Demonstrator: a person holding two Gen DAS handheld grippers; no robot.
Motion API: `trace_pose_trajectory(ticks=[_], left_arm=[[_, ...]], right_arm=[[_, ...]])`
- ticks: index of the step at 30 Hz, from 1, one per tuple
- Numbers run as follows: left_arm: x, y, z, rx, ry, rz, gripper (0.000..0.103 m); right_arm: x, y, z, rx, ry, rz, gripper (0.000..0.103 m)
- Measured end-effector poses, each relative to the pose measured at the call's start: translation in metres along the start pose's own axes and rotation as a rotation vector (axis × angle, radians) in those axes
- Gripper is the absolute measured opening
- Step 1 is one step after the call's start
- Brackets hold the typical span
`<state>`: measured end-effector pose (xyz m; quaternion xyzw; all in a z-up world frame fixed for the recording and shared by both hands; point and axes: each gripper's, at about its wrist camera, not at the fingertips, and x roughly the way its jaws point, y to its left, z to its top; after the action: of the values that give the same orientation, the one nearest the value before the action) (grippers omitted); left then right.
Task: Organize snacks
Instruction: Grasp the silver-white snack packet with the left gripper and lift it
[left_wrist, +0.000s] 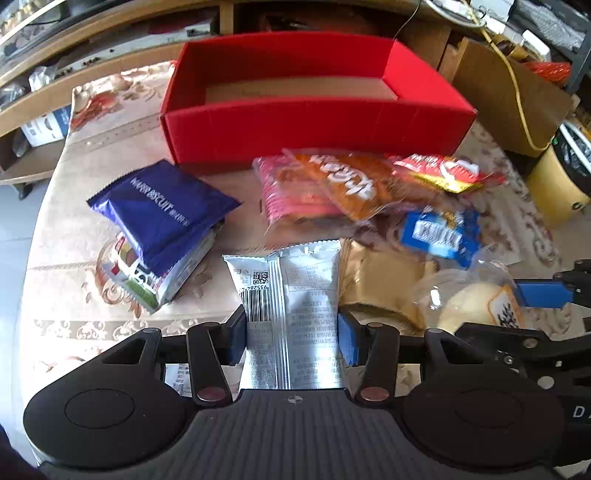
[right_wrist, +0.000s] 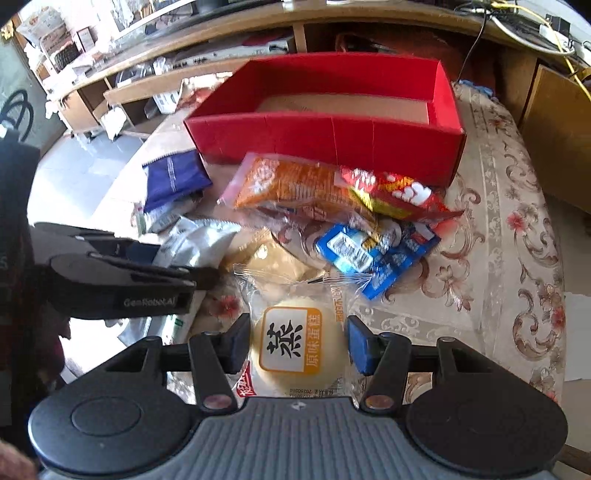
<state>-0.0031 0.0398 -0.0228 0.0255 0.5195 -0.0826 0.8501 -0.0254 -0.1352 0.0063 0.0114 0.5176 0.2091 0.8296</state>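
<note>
Between the blue pads of the left tool (left_wrist: 291, 338), a flat silver foil snack packet (left_wrist: 295, 295) is pinched across its width, its long axis running away toward the open red cardboard box (left_wrist: 317, 129) on the table (left_wrist: 92, 147). It looks light, crinkly and slippery, so a mid-body grip suits. The right tool (right_wrist: 299, 341) clasps a soft, squashable round steamed cake in clear wrap (right_wrist: 291, 343).

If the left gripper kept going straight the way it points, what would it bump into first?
The left gripper already grips a silver snack packet. Straight ahead, that packet would probably press against the table. Further on lies an orange cracker packet, then the red box. Depth is hard to judge.
</note>
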Motion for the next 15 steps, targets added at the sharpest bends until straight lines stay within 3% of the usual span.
trace_pose_trajectory(ticks=[8, 11, 15], left_arm=[[-0.018, 0.001, 0.006, -0.03, -0.063, -0.049, 0.056], [-0.024, -0.001, 0.013, -0.039, -0.089, -0.077, 0.049], [-0.029, -0.004, 0.023, -0.031, -0.119, -0.092, 0.049]], right_arm=[[-0.011, 0.001, 0.009, 0.023, -0.053, -0.008, 0.056], [-0.015, 0.002, 0.014, 0.026, -0.077, -0.01, 0.056], [-0.02, 0.004, 0.025, 0.03, -0.105, -0.007, 0.056]])
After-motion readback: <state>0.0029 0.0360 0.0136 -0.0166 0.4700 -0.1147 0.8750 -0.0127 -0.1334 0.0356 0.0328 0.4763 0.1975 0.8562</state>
